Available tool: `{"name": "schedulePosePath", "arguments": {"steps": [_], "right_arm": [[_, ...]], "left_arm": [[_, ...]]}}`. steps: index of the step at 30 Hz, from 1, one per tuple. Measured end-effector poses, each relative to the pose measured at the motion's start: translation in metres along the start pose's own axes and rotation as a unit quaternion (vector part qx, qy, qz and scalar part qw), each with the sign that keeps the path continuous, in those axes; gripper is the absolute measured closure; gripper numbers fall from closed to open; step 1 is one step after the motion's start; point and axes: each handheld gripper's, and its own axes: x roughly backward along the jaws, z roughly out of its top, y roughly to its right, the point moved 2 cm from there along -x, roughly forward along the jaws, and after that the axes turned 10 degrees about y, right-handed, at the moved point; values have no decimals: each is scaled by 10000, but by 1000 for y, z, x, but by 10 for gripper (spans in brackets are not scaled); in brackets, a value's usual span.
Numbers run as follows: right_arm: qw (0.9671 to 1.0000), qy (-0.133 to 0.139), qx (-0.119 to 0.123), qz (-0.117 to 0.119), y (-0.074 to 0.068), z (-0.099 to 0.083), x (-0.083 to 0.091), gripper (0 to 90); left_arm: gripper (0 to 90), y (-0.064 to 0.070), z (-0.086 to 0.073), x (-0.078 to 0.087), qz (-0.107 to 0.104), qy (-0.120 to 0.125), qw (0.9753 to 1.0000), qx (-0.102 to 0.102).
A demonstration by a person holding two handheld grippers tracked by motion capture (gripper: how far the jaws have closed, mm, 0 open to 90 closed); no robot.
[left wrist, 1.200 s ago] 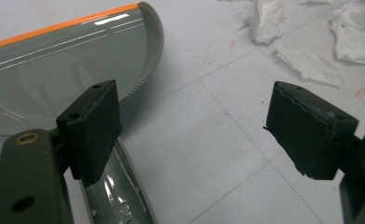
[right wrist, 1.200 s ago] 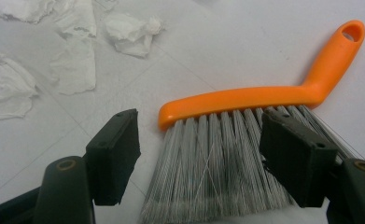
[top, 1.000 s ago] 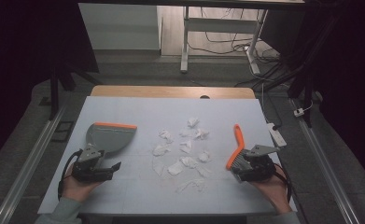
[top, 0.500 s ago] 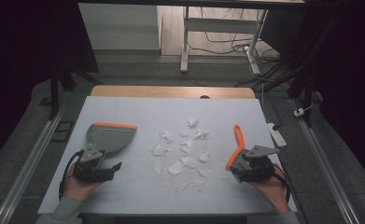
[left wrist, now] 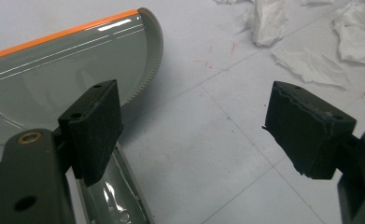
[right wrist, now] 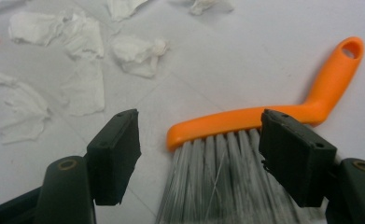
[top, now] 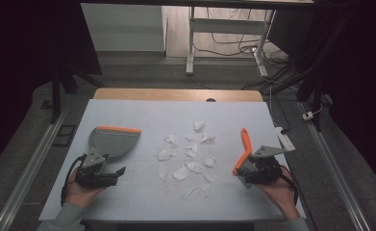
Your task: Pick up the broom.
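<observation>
Surface (top: 128, 115): pale sheet under everything, wooden edge at the far side.
Dustpan (top: 112, 142): grey with an orange lip, lying flat on the left part of the surface; its handle runs back under the left tongs.
Brush (top: 243, 150): orange handle pointing away from the person, grey bristles lying between the right tongs' jaws.
Paper scraps (top: 188, 156): white crumpled pieces scattered mid-surface, between dustpan and brush.
Left tongs (top: 114, 174): jaws wide apart, one jaw over the dustpan handle, nothing clamped.
Right tongs (right wrist: 199, 163): jaws apart, straddling the bristles without pinching them.
</observation>
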Motion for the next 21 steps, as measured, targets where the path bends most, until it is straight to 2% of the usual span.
{"name": "schedulePosePath", "arguments": {"steps": [3,4,7,9,14,17,20,21], "right_arm": [[9999,-121,-112,-26,1,7,1,292],[9993,-295,-180,-122,3,16,0,296],[9990,-322,-210,-221,7,24,-1,300],[9981,-372,-367,-332,14,34,-2,299],[9964,-449,-516,-502,23,42,-4,299],[9939,-569,-664,-672,34,48,-10,299],[9904,-762,-892,-737,46,53,-20,299],[9904,-762,-892,-737,46,53,-20,299]], "left_arm": [[203,0,0,-1,-9,-6,10000,11],[205,0,0,-1,-10,-17,10000,2],[205,1,0,-2,-8,-28,10000,-12],[205,1,0,-2,-5,-26,10000,-12],[207,1,0,-3,-3,-37,10000,-14],[208,1,0,-2,21,-52,10000,-34],[213,1,0,-2,24,-46,10000,-22],[213,1,0,-2,27,-48,10000,-21]]}}
